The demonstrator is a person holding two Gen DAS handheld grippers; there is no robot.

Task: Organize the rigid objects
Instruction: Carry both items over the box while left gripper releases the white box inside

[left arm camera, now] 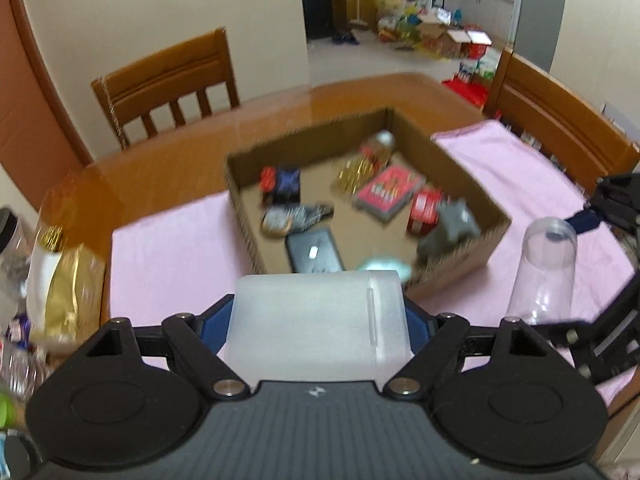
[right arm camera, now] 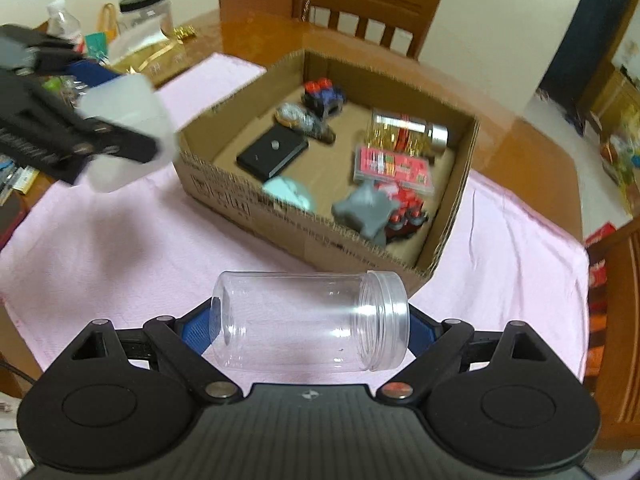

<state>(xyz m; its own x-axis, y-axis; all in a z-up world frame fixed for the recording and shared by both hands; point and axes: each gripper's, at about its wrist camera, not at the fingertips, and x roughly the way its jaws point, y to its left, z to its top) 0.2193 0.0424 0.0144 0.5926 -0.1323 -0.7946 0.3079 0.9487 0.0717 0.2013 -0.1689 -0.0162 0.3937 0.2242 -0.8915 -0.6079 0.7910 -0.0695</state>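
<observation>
Left wrist view: my left gripper (left arm camera: 318, 320) pinches a frosted white plastic box (left arm camera: 316, 328) across its width, the blue pads pressing both sides. Ahead, the cardboard box (left arm camera: 460, 258) sits on a pink cloth (left arm camera: 168, 256) spread over the wooden table (left arm camera: 168, 164). Blur softens what lies inside, but I can make out a black flat case (left arm camera: 316, 254), a red card pack (left arm camera: 390, 192), a grey star-shaped piece (left arm camera: 450, 228) and a jar with gold bits (left arm camera: 374, 156). A gold and white bag (left arm camera: 60, 280) stands at the cloth's left edge, with a wooden chair (left arm camera: 168, 84) behind the table.

From the right wrist view, my right gripper (right arm camera: 310, 324) clamps a clear plastic jar (right arm camera: 310, 322) lying sideways between the pads, base against the left pad, open threaded mouth toward the right. It is held above the cloth, just in front of the cardboard box's near wall. The left gripper with its white box shows at upper left, above the cloth and beside the box's left corner. A pale green lump (right arm camera: 290, 196) rests against the inside of the near wall.
</observation>
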